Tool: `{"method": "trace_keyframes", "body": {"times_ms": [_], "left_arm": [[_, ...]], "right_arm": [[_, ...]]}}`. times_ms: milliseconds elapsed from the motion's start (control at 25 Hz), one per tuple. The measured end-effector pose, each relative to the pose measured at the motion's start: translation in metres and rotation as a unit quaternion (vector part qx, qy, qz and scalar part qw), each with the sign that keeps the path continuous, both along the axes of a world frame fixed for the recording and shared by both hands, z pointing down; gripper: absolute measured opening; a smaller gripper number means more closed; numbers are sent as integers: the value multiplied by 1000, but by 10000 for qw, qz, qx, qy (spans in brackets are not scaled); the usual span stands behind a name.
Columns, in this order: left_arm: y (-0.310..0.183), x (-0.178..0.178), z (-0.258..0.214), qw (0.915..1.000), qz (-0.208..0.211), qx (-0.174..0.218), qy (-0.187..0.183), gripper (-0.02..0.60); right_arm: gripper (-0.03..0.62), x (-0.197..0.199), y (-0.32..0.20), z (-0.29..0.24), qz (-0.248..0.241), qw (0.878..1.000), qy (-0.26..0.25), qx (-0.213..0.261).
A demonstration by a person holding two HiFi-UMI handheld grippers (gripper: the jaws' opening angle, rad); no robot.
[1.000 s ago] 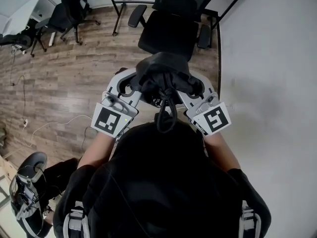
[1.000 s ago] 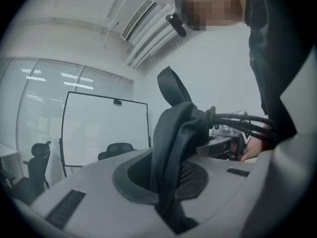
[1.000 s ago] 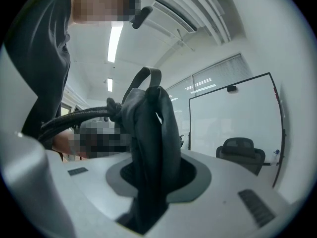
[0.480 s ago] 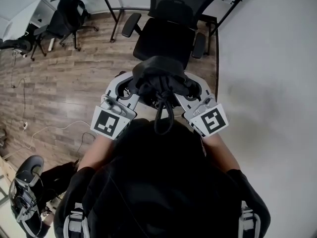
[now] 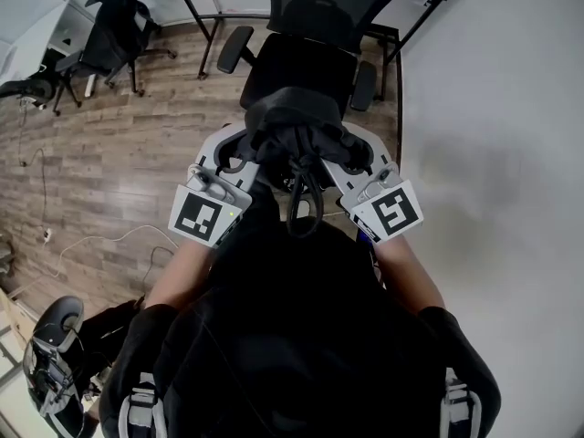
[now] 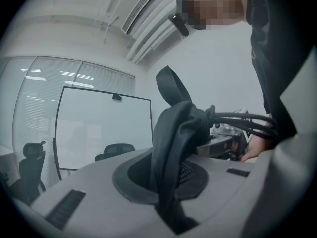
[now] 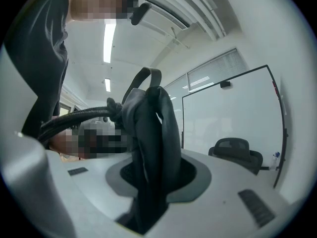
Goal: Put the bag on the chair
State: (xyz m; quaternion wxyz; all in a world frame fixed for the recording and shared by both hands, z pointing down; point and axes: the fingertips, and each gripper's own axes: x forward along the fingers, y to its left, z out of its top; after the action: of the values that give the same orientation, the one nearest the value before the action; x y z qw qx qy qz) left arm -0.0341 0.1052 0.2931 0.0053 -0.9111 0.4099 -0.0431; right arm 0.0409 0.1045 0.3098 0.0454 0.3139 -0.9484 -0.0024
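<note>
Edging bag closer over chair

The black matt cloth bag is creased; black mesh-backed office chair; brown wood-grain plank floor.

The room is bright, with soft, even light. Long white ceiling lamps glow overhead in the right gripper view. The brown wooden floor has only faint shadows. The black fabric bag looks very dark. Both gripper views are round, bent at the rims, black in the corners, and blurry up close. The left one looks hazy.
</note>
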Motion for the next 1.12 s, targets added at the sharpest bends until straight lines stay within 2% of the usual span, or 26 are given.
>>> {"method": "trace_keyframes", "body": {"times_ms": [480, 840, 1120], "left_arm": [[-101, -29, 7, 9991, 420, -19, 75, 34], [-200, -52, -4, 9963, 853, -35, 103, 34], [-250, -76, 0, 9912, 1305, -68, 202, 34]], "right_arm": [[104, -30, -93, 8, 343, 9994, 65, -75], [104, -55, -187, -2, 883, 9960, 49, -138], [104, -79, -234, 3, 1285, 9914, 97, -206]]}}
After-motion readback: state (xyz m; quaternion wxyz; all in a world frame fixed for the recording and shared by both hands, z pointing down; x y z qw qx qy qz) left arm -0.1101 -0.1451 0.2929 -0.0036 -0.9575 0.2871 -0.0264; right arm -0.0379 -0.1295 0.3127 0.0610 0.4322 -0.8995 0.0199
